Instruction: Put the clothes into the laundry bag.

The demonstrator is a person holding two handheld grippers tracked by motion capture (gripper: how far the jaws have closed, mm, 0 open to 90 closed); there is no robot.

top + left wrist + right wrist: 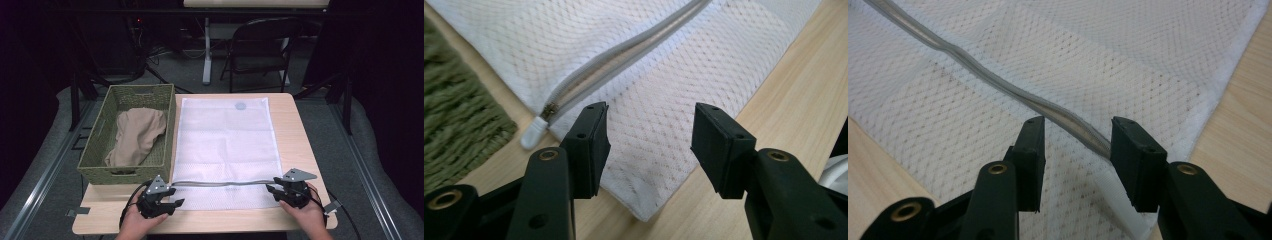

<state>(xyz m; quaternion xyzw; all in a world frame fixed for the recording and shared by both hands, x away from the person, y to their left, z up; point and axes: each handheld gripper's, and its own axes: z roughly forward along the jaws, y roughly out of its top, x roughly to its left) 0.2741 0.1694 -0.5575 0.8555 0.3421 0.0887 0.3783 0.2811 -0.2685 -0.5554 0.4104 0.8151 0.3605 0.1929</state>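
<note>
high view shows us the white mesh laundry bag [225, 150] lying flat on the surface [295, 125], its long axis running away from us, the zipper [225, 183] crossing its near end from side to side, just right of the woven basket [100, 135] holding a tan cloth [136, 136]. we see the left hand-held gripper [167, 197] at the bag's near left corner and the right hand-held gripper [274, 190] at the zipper's right end. the left gripper view adds the zipper pull [549, 109] and its white tab [531, 134]; there the jaws stand apart over mesh. in the right gripper view we see jaws apart, the zipper passing between them unclamped.
</note>
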